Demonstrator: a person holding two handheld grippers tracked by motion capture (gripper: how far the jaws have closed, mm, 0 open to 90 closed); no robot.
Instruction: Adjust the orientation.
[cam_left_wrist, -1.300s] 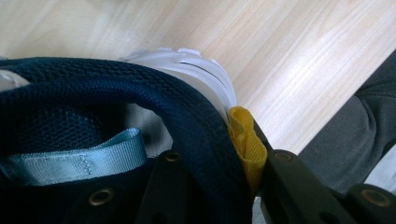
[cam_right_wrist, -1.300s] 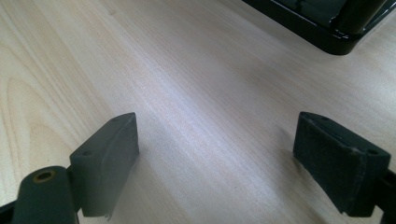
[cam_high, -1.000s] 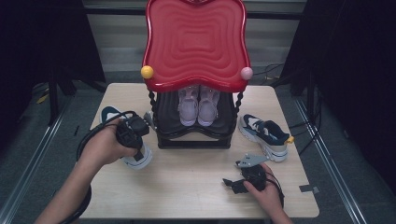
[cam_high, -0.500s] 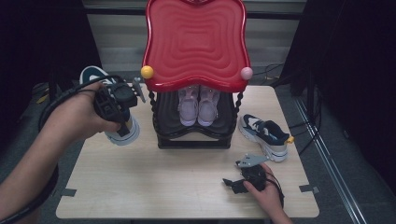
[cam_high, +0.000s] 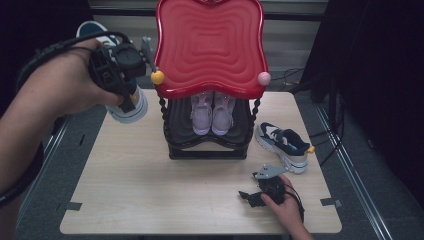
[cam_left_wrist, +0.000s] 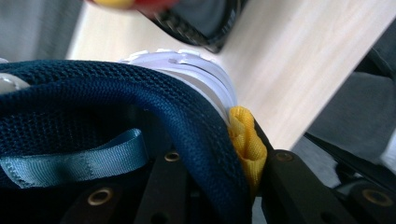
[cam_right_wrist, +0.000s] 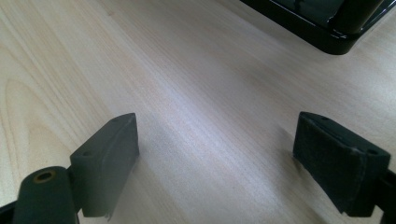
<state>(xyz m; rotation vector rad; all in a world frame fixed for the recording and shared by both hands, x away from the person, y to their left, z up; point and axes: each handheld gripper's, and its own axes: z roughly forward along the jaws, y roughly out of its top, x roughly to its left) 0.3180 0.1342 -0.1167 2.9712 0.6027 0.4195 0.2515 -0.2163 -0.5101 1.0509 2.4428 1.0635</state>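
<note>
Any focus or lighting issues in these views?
Left gripper view: sneaker collar sharp, table behind soft. Right gripper view: right gripper jaws sharp, casting soft shadows; shoe rack base slightly blurred. High view: red rack top shows glare, surroundings dark.

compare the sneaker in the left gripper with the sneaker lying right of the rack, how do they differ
The held sneaker is lifted off the table beside the red rack top, clamped at its heel collar by the left gripper; the other sneaker lies on the table with nothing touching it. The held one hangs steeply tilted; the other rests flat on its sole. Both are dark blue with white soles and a yellow heel tab.
</note>
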